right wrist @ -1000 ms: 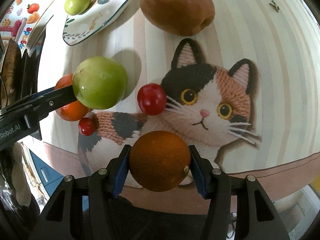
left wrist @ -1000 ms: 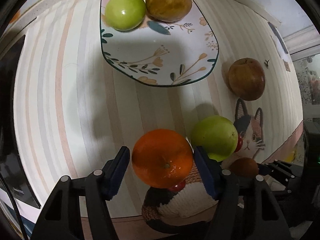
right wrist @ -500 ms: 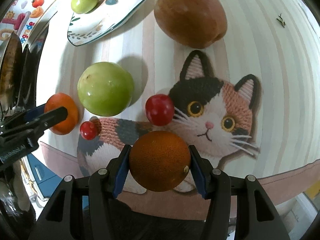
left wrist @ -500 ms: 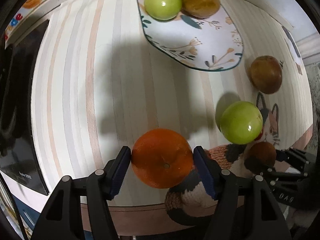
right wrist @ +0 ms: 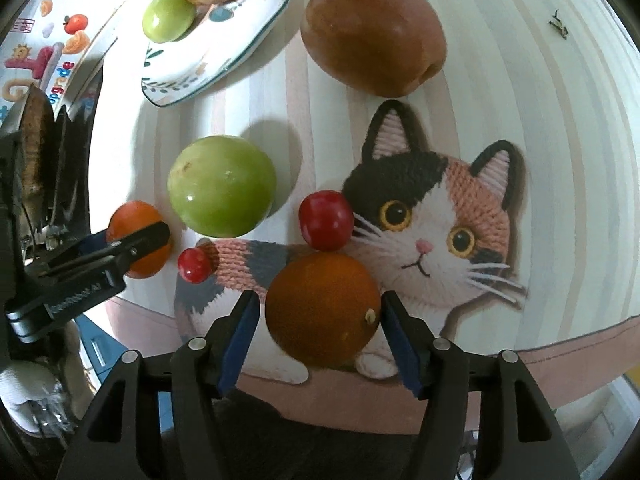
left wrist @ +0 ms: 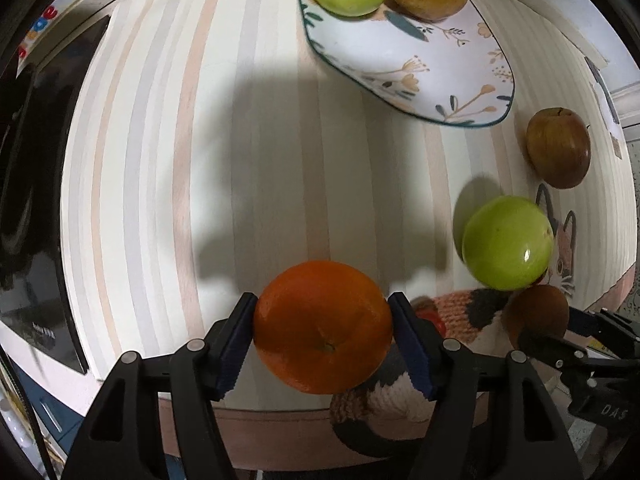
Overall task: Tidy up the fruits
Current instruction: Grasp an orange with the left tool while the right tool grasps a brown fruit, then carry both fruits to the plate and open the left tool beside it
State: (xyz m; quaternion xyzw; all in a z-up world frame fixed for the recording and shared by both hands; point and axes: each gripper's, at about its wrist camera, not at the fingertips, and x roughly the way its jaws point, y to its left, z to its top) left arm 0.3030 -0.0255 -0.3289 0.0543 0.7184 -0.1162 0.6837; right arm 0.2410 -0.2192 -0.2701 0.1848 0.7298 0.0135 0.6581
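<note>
The left gripper [left wrist: 322,334] is pinching a bright orange [left wrist: 322,326] between both pads, apparently for carrying to the floral plate [left wrist: 420,64]. The right gripper [right wrist: 316,330] has just been opening; its pads are standing slightly clear of a darker orange [right wrist: 322,310], seemingly released just below the mat's cat face [right wrist: 436,216]. Left of that face are lying two red cherry-like fruits [right wrist: 326,220], one green apple [right wrist: 222,192] farther left, one brown fruit [right wrist: 372,32] above. The plate, well up-left, is holding at least three fruits, its far edge being cropped.
</note>
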